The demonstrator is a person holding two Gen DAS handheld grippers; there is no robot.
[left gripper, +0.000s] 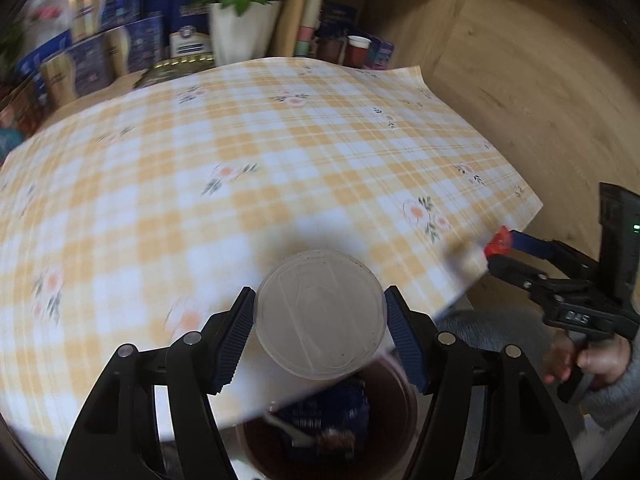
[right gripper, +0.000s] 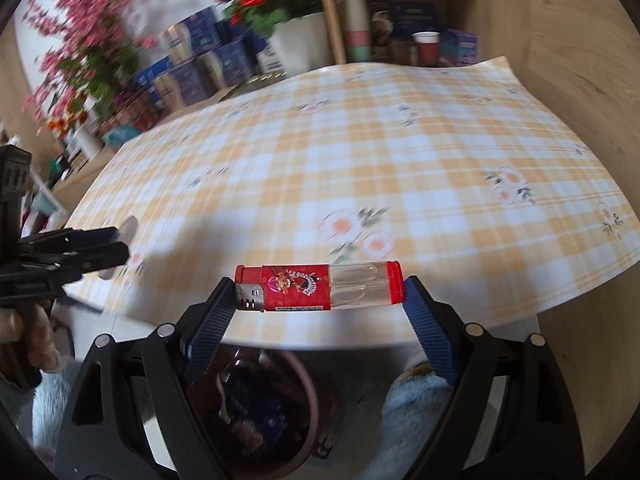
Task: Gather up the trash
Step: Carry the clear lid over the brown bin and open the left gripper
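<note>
**Both grippers loaded at the table's near edge**

The left gripper (left gripper: pixel 320 334) has its pads pressed on a clear plastic lid (left gripper: pixel 320 314), jaws about half spread. The right gripper (right gripper: pixel 318 312) grips a red lighter (right gripper: pixel 318 288) end to end — jaws wide. Both pieces hang over the near edge of the checked tablecloth (left gripper: pixel 260 152), with the dark bin (right gripper: pixel 280 412) below. This looks like the carry-to-bin step; next, each piece needs centring over the bin's mouth — then release.

A yellow-checked floral tablecloth (left gripper: pixel 280 152) covers the table.
</note>
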